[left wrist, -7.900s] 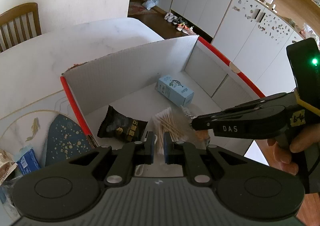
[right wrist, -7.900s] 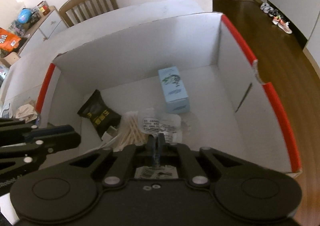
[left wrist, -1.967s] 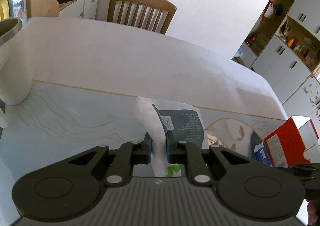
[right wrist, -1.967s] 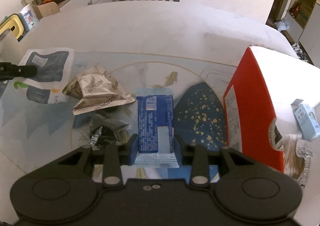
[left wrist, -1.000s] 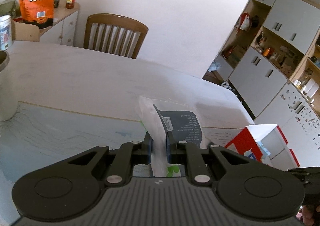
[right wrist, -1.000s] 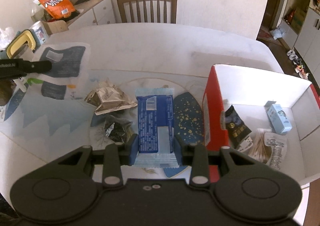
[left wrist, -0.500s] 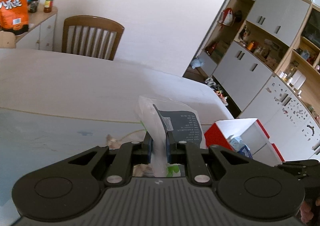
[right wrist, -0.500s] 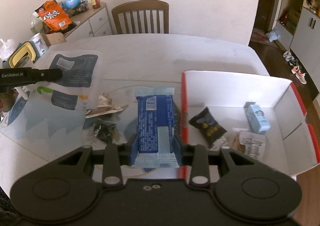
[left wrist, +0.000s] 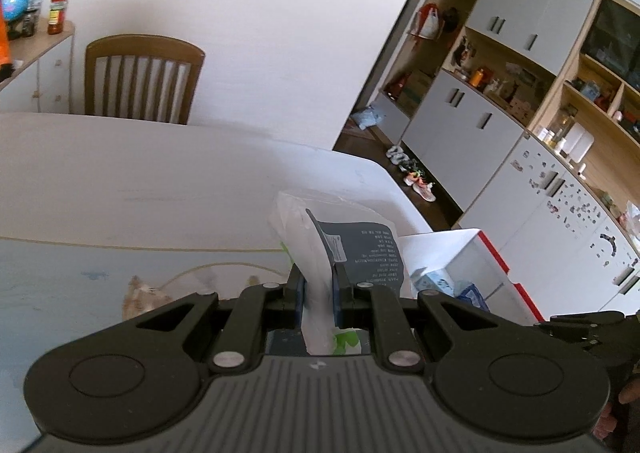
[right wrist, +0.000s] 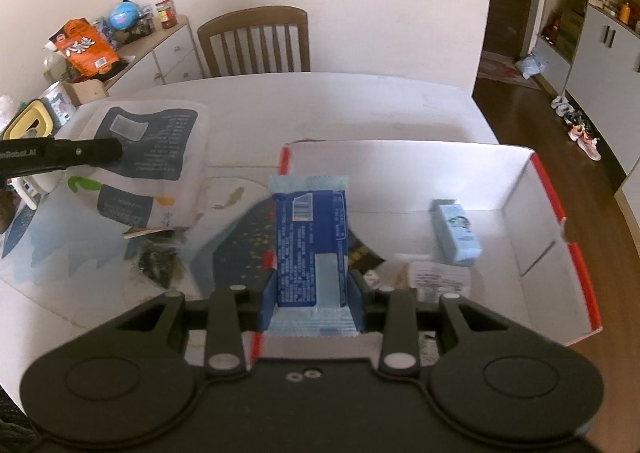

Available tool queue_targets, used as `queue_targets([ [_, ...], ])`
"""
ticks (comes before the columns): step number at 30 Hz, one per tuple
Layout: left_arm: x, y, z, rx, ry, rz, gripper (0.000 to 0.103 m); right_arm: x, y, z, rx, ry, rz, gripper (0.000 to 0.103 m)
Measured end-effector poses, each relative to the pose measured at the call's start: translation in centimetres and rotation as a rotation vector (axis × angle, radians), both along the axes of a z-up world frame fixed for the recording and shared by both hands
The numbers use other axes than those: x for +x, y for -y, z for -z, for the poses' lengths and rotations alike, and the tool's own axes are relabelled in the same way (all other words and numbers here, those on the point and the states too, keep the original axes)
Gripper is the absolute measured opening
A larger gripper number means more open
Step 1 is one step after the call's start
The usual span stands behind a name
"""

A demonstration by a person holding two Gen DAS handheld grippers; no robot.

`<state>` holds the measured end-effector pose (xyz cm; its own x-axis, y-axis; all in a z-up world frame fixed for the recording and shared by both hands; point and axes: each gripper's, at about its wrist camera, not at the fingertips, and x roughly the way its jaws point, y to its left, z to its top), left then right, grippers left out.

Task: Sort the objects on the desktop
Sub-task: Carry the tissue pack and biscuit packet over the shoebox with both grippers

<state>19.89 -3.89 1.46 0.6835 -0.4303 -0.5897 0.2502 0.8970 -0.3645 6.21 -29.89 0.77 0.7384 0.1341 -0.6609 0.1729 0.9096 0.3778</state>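
Observation:
My left gripper [left wrist: 319, 285] is shut on a white and dark grey plastic bag [left wrist: 352, 245], held above the table; the same bag [right wrist: 148, 157] shows at the left of the right wrist view with the left gripper [right wrist: 116, 151] pinching its edge. My right gripper [right wrist: 312, 293] is shut on a blue snack packet [right wrist: 310, 237], held over the near left rim of the white box with red edges [right wrist: 556, 213]. Inside the box lie a light blue carton [right wrist: 456, 233], a black sachet [right wrist: 362, 253] and a clear pack of cotton swabs [right wrist: 436, 277].
On the table left of the box sit a dark blue speckled mat [right wrist: 248, 249], a crumpled dark wrapper [right wrist: 160, 261] and a beige wrapper [left wrist: 140, 293]. A wooden chair [right wrist: 256, 45] stands behind the table, a cluttered sideboard [right wrist: 132, 49] at far left, white cabinets [left wrist: 472, 133] at right.
Both grippers have swung to the right with their loads; the box has slid from the right edge toward the middle of both views. The right gripper's packet now hangs over the box's near rim.

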Motion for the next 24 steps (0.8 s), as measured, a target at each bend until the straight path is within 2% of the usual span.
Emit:
queue_targets([
  [12, 1.1, 7.3, -0.6, 0.004, 0.013, 0.095, 0.012, -1.4, 4.1, 2.1, -0.003, -0.018, 0.029, 0.036],
  [24, 2.4, 14.6, 1.2, 0.091, -0.022, 0.210, 0.012, -2.4, 7.6, 4.4, -0.028, -0.047, 0.064, 0.036],
])
